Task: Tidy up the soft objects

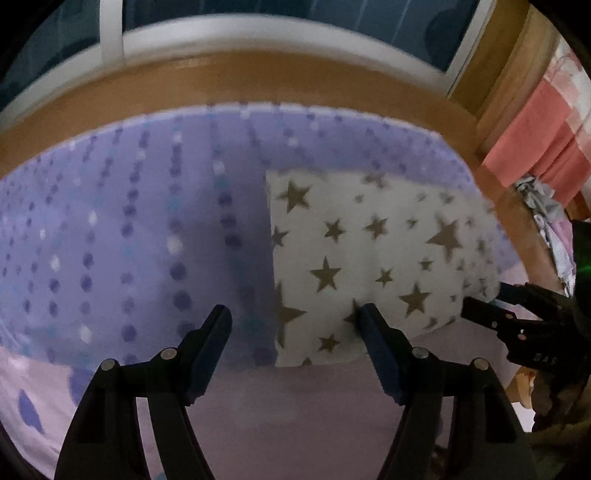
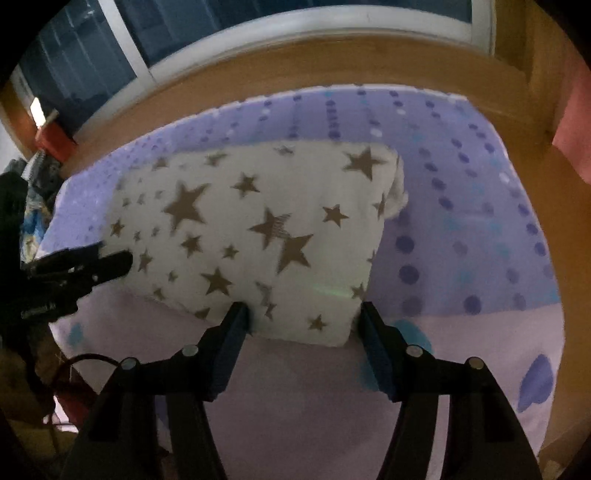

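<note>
A white pillow with grey stars (image 1: 369,240) (image 2: 240,221) lies on a bed sheet (image 1: 110,240) (image 2: 461,221) that is purple with dots and turns pale pink toward me. My left gripper (image 1: 293,319) stands open at the pillow's near left corner. Its right finger (image 1: 373,332) overlaps the pillow, while its left finger (image 1: 214,332) sits clear over the sheet. My right gripper (image 2: 303,314) straddles the pillow's near right corner, with both pads against the fabric. Each wrist view shows the other gripper (image 1: 480,310) (image 2: 110,264) at the far end of the pillow.
A wooden bed frame (image 1: 258,81) (image 2: 258,96) curves behind the mattress under a dark window (image 1: 295,14). A pink and red checked cloth (image 1: 535,140) and a heap of clothes (image 1: 546,214) lie past the right side. Dark cables (image 2: 74,369) hang at lower left.
</note>
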### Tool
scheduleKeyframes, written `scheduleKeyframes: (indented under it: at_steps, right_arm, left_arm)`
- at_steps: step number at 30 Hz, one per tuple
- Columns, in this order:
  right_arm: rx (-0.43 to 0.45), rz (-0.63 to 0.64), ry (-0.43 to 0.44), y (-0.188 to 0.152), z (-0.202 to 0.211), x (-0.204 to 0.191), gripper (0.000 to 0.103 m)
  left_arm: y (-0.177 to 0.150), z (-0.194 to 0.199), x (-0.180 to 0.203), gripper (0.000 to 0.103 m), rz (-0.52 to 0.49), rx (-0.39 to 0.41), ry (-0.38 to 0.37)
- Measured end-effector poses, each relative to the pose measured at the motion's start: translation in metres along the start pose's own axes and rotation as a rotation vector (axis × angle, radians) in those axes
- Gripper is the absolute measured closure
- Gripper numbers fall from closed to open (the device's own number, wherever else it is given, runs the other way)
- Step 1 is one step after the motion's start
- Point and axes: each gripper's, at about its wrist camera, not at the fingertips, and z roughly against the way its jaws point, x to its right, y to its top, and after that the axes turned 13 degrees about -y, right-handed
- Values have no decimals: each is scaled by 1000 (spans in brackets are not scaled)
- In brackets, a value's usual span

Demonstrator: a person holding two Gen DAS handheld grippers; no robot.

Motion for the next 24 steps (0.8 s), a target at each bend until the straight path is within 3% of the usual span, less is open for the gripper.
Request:
scheduleKeyframes:
  at_steps: [8,14,24]
  right_arm:
    - [-28,-20,-24,-2,-9,-3,39]
    - [-26,-49,-30,-4,-10,-7,36]
    - [-4,-72,-72,-7,-10,-15,25]
  left_arm:
    - [-20,-4,-8,22,73,38,-14]
    - [-37,-4,7,19,-21,22,63]
    - [-54,-2,17,15,-188,-61,71]
